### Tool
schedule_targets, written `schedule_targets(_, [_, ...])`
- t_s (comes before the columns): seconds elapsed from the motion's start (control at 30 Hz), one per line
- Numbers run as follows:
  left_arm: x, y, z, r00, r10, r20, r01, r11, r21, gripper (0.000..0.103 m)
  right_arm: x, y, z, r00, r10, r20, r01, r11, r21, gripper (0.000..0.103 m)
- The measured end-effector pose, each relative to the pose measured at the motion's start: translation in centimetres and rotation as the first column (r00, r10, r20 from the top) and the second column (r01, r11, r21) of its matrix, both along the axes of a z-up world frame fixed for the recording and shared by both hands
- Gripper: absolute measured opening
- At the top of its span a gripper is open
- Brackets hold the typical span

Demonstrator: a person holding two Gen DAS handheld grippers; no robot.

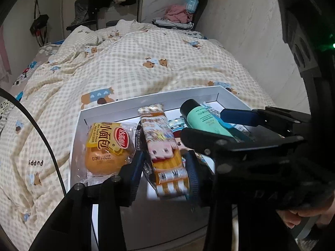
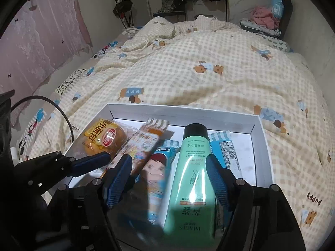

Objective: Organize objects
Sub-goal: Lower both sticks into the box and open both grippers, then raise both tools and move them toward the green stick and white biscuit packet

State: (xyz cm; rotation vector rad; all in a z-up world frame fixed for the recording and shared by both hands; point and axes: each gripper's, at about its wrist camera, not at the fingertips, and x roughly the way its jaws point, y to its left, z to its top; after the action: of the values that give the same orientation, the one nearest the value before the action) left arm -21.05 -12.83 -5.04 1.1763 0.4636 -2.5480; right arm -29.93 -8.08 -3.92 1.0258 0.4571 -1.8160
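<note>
A white shallow box (image 1: 146, 100) lies on the bed and holds snacks and a tube. My left gripper (image 1: 165, 163) is open, its jaws on either side of the orange cartoon snack pack (image 1: 163, 144); contact is unclear. A wrapped bread bun (image 1: 106, 146) lies to its left. My right gripper (image 2: 169, 167) is open, astride the green tube with a black cap (image 2: 190, 167) and a blue cartoon snack pack (image 2: 159, 167). The tube (image 1: 201, 117) and right gripper (image 1: 209, 123) show in the left wrist view. The left gripper's finger (image 2: 90, 163) shows beside the bun (image 2: 106, 140).
The box (image 2: 259, 133) sits on a checked puppy-print quilt (image 2: 209, 79) covering the bed. A blue sachet (image 2: 228, 152) lies right of the tube. A black cable (image 1: 41, 138) runs at the left. A chair with clothes (image 2: 266, 18) stands beyond the bed.
</note>
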Motion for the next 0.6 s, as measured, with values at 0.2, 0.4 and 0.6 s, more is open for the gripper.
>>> schedule_targets(0.2, [1.4, 0.5, 2.4, 0.998, -0.002, -0.069, 0.001, 1.000, -0.021, 0.062, -0.8, 3.1, 3.7, 0.997, -0.020, 0.074, 0.031, 0.988, -0.153, 0.074])
schedule_targets(0.4, [4.0, 2.4, 6.5, 0.982, -0.061, -0.177, 0.059, 0.998, -0.019, 0.064, -0.5, 7.7, 8.8, 0.997, 0.029, 0.069, -0.008, 0.957, -0.290, 0.074])
schedule_targets(0.6, [7.6, 6.5, 10.9, 0.940, -0.185, -0.286, 0.170, 0.982, -0.077, 0.073, 0.6, 13.6, 12.8, 0.996, 0.074, 0.045, -0.050, 0.921, -0.385, 0.074])
